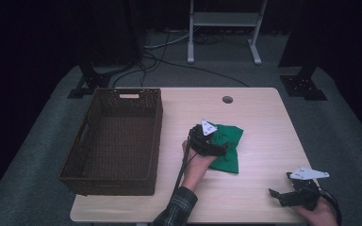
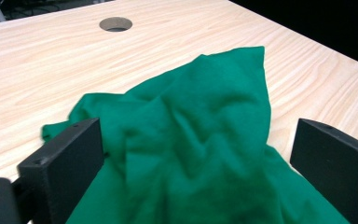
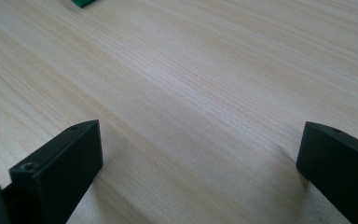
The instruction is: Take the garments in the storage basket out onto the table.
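A crumpled green cloth (image 1: 231,136) lies on the light wooden table (image 1: 264,122), a little right of its middle. My left gripper (image 1: 219,148) rests at the cloth's left side, held by a hand in a plaid sleeve. In the left gripper view the cloth (image 2: 200,116) bunches up between the wide-apart jaws of that gripper (image 2: 196,154), and neither pad presses on it. My right gripper (image 1: 275,195) sits low near the table's front right corner. It stands open (image 3: 198,158) over bare wood, with a corner of the green cloth (image 3: 81,2) far ahead.
A deep brown wicker basket (image 1: 122,94) with nothing in it takes up the table's left side. A round cable hole (image 1: 227,99) sits near the far edge. Dark floor, cables and stand legs lie beyond the table.
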The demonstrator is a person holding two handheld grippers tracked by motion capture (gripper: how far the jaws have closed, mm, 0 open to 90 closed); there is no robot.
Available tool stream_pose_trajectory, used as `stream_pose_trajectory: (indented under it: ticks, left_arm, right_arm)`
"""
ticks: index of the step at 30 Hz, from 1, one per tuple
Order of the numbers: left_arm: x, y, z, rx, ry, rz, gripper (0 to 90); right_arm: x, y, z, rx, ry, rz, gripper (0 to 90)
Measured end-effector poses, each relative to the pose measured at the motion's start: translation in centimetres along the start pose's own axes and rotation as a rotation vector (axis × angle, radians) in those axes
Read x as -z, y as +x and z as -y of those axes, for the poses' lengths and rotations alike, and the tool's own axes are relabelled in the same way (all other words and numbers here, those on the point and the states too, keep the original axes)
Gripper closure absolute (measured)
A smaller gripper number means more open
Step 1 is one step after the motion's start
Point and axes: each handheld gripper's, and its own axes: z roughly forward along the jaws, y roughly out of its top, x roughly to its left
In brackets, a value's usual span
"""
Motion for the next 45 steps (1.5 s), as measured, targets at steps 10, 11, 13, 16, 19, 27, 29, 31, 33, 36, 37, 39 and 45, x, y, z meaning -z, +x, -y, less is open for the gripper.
stream_pose_trajectory:
  ticks: [10, 11, 13, 16, 19, 27, 29, 31, 33, 36, 37, 39, 45]
  left_arm:
    - [2.4, 1.2, 1.3, -0.029, 0.052, -0.018, 0.0]
    - [2.6, 1.3, 1.5, -0.033, 0.057, -0.022, 0.0]
    - [3.0, 1.5, 2.0, -0.041, 0.067, -0.033, 0.0]
    - [3.5, 1.9, 2.8, -0.041, 0.083, -0.043, 0.0]
    - [3.7, 2.4, 3.5, -0.032, 0.099, -0.053, 0.0]
    - [3.9, 3.2, 5.6, -0.014, 0.135, -0.076, 0.0]
    - [3.8, 3.4, 6.0, -0.012, 0.147, -0.081, 0.0]
    - [3.7, 3.6, 6.3, -0.011, 0.161, -0.089, 0.0]
    - [3.4, 3.8, 6.6, -0.004, 0.176, -0.095, 0.0]
    - [3.1, 4.0, 6.7, -0.007, 0.209, -0.117, 0.0]
    - [3.0, 4.0, 6.7, -0.011, 0.216, -0.123, 0.0]
    - [2.9, 4.0, 6.7, -0.012, 0.231, -0.123, 0.0]
    - [3.2, 3.9, 6.9, -0.012, 0.237, -0.115, 0.0]
  right_arm:
    - [0.0, 0.0, 0.0, -0.002, 0.000, 0.000, 0.0]
    - [0.0, 0.0, 0.0, -0.002, 0.000, 0.000, 0.0]
    - [0.0, 0.0, 0.0, -0.002, 0.000, 0.000, 0.0]
    - [0.0, 0.0, 0.0, -0.001, 0.000, 0.000, 0.0]
    - [0.0, 0.0, 0.0, -0.002, 0.000, 0.000, 0.0]
    - [0.0, 0.0, 0.0, -0.001, 0.000, 0.000, 0.0]
    - [0.0, 0.0, 0.0, -0.001, 0.001, 0.000, 0.0]
    - [0.0, 0.0, 0.0, -0.001, 0.001, 0.000, 0.0]
    - [0.0, 0.0, 0.0, -0.001, 0.000, 0.000, 0.0]
    - [0.0, 0.0, 0.0, -0.001, 0.000, 0.000, 0.0]
    - [0.0, 0.0, 0.0, -0.001, 0.001, 0.000, 0.0]
    - [0.0, 0.0, 0.0, -0.001, 0.000, 0.000, 0.0]
    - [0.0, 0.0, 0.0, -0.001, 0.001, 0.000, 0.0]
